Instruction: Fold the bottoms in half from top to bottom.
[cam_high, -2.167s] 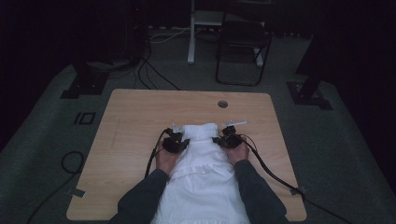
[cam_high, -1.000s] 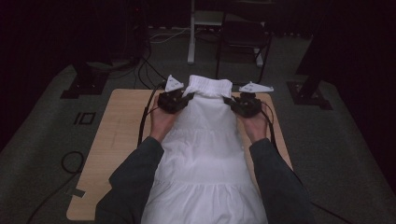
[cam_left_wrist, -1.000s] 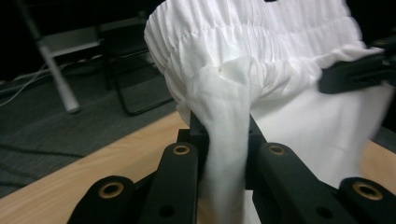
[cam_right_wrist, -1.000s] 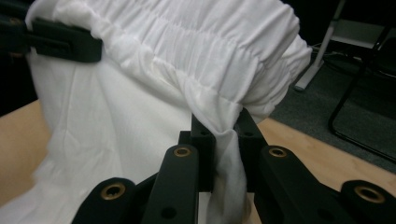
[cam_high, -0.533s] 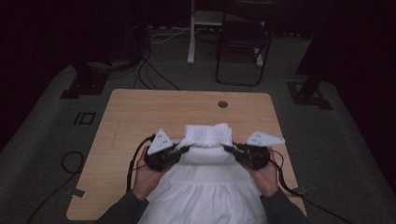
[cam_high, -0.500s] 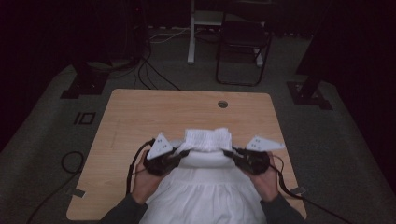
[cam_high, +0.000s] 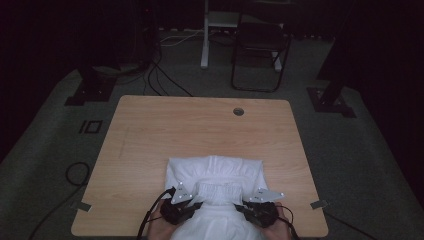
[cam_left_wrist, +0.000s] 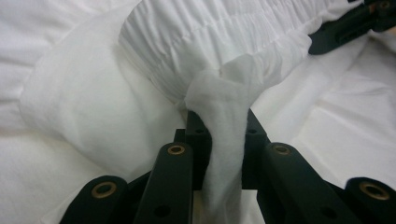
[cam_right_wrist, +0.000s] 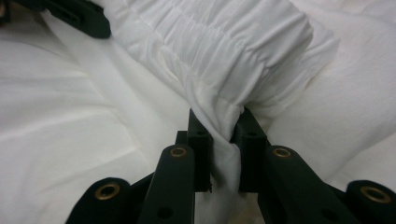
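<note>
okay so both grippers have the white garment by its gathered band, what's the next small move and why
Probably open both jaws and let go. The left gripper and right gripper each pinch the gathered band, and the garment already lies folded on the table, so the fold looks placed.

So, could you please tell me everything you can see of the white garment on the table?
The white garment looks like soft, thin cloth with a gathered, elastic-looking band across it. It lies folded over on the near part of the wooden table, its lower part running off the near edge. The left gripper and right gripper each pinch a bunch of cloth at the band's two ends.
</note>
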